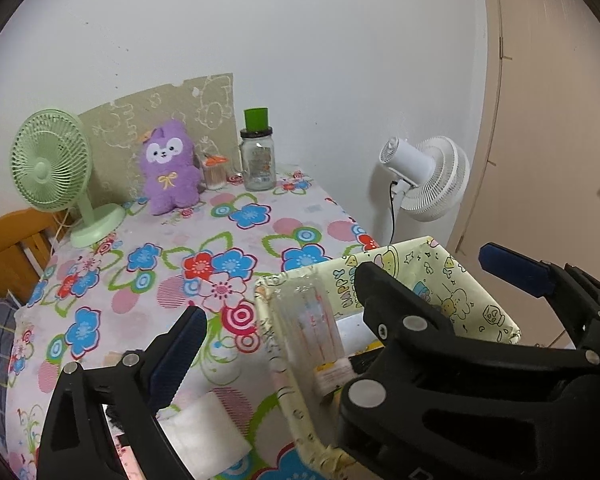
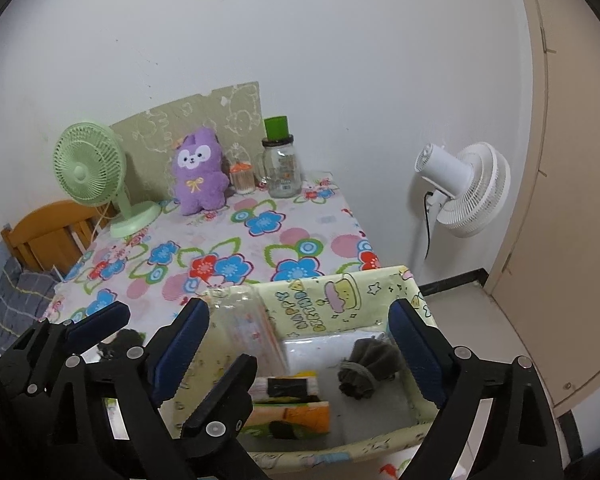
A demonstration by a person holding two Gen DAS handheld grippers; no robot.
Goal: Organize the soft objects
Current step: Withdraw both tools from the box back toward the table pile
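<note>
Hovering over the near end of the worktop (image 2: 260, 236), both tongs are standing wide open and gripping nothing. The right tongs (image 2: 300, 332) are straddling the open cartoon-printed storage box (image 2: 340, 304), whose far wall reads "HAPPY"; the left tongs (image 1: 340, 296) are reaching in from beside it, one finger over the floral tablecloth (image 1: 148, 264) and the other over the box rim. Lying loose on the box floor, between the right tongs' blue pads (image 2: 414, 344) but touched by neither, is a dark grey soft object (image 2: 364, 368), possibly a bunched sock, though the view is too coarse to be sure. A clear plastic bottle (image 2: 248, 332) is leaning against the box's left wall, with folded cloths or packets (image 2: 292, 400) beside it. A white folded towel (image 1: 204, 436) is lying on the tablecloth under the left tongs. Far back by the wall, a purple plush toy (image 2: 198, 172) is sitting upright between a green desk fan (image 2: 88, 168) and a glass jar (image 2: 282, 172).
</note>
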